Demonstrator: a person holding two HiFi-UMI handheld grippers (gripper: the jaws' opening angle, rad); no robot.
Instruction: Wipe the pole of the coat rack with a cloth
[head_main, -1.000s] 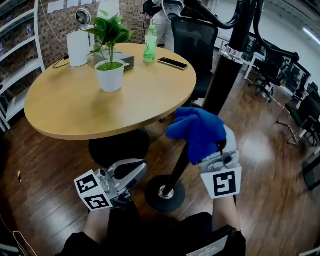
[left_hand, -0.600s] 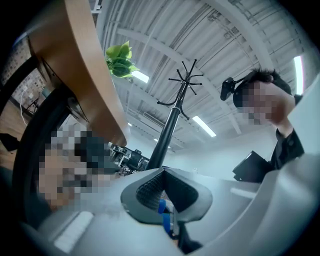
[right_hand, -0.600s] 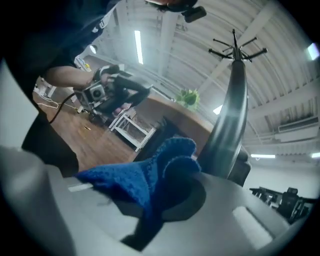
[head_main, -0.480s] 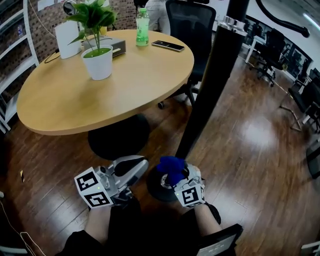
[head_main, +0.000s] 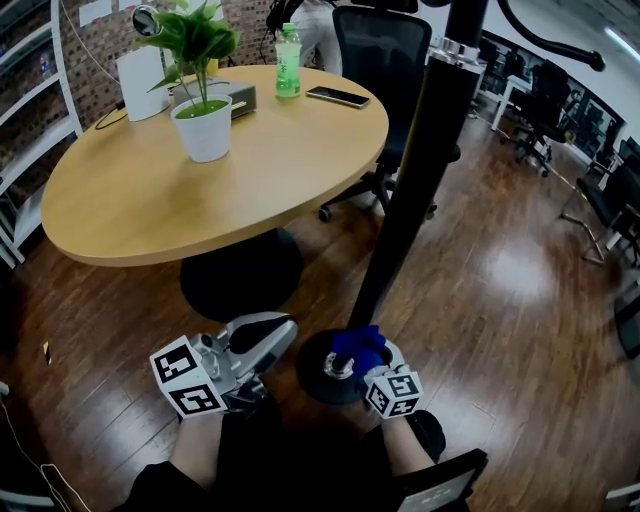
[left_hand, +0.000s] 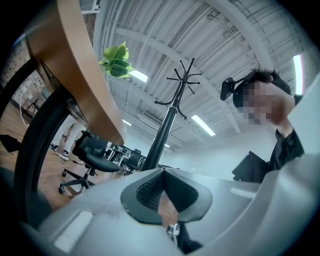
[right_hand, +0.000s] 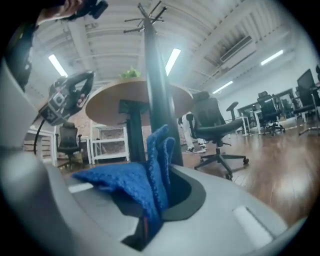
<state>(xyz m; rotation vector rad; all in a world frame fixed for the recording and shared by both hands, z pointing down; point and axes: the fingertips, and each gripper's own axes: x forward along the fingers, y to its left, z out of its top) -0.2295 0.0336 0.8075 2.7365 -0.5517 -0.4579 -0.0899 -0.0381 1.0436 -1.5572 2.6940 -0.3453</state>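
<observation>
Cloth (head_main: 360, 343), blue, is clamped in the right tongs (head_main: 352, 362), with loose folds standing up past the jaws. It sits low down at the foot of the black pole (head_main: 412, 185), just above the round base (head_main: 318, 368) on the wooden floor (head_main: 500, 300). In the right gripper view the pole rises directly behind the cloth, but whether the two touch cannot be told. The left tongs (head_main: 284, 327) have their jaws together with nothing between them. They hang just left of the base, apart from the pole. Behind and to the left is a round wooden surface (head_main: 150, 210). It carries a white pot (head_main: 204, 130) with a green plant, a bottle (head_main: 288, 50) and a phone (head_main: 338, 96). A black chair (head_main: 372, 55) stands at its far side.
</observation>
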